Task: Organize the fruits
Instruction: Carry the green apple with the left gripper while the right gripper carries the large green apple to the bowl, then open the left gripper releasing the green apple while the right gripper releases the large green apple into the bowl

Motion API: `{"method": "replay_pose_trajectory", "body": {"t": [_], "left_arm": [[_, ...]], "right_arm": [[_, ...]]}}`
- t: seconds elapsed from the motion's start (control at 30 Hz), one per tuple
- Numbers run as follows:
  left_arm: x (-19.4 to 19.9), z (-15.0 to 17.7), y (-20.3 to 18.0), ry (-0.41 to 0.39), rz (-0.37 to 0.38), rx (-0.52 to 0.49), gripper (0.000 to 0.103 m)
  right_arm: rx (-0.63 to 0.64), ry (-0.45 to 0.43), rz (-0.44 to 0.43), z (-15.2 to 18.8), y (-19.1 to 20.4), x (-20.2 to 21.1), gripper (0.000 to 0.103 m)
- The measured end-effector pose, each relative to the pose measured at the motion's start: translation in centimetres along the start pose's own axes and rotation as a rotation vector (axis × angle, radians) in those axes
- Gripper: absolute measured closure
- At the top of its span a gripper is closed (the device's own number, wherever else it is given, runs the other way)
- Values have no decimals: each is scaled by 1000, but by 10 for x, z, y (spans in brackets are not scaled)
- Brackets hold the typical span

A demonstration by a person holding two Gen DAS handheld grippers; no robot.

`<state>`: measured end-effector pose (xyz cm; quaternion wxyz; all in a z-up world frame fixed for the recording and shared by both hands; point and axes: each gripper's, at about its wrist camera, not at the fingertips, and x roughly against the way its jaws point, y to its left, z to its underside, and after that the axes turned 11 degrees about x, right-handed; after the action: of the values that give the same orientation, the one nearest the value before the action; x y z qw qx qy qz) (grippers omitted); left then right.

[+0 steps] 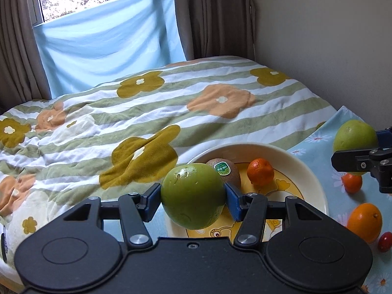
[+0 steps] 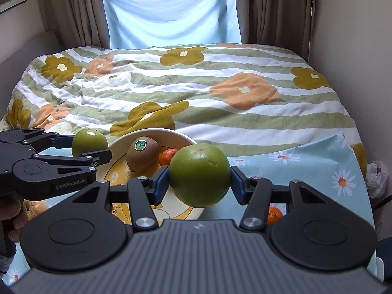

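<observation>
Clamped between the blue pads of my left gripper (image 1: 193, 197) sits one green fruit (image 1: 193, 196) just over the plate (image 1: 303, 169), my right gripper (image 2: 199, 180) pinching another (image 2: 199, 175) beside it, so I lower each gently clear of the kiwi (image 1: 226, 172) and tangerine (image 1: 260, 172) before releasing.

The black two-finger left gripper (image 1: 193, 197) is clamped on a round green fruit (image 1: 193, 196). The black right gripper (image 2: 199, 178) is likewise closed on a second round green fruit (image 2: 199, 178), both angled downward.
</observation>
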<state>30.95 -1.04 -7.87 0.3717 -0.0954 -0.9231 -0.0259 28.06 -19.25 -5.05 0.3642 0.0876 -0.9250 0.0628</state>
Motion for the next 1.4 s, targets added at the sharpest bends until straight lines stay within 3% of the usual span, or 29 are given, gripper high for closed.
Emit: {"method": "replay_pose_trajectory", "body": {"t": [0.47,0.53,0.57,0.6,0.73,0.93,1.4], "left_arm": [[-36,11,-6,52,-14,-85,43],[-32,11,-6,27,-10,-80,32],[-29,10,-7,9,-9,-82,13],[-25,10,-8,-9,-8,-86,3],[-14,13,-8,-8,16,-96,3],[4,15,3,8,17,-30,3],[36,32,15,-3,-16,61,3]], "right_arm": [[-34,40,23,-4,-1,-25,35],[-36,41,22,-4,-1,-26,35],[-38,41,22,-5,-2,-27,35],[-39,41,21,-5,-3,-27,35],[-36,40,19,-8,-4,-27,35],[-15,43,-3,-11,-4,-34,35],[105,75,-103,4,23,-74,35]]}}
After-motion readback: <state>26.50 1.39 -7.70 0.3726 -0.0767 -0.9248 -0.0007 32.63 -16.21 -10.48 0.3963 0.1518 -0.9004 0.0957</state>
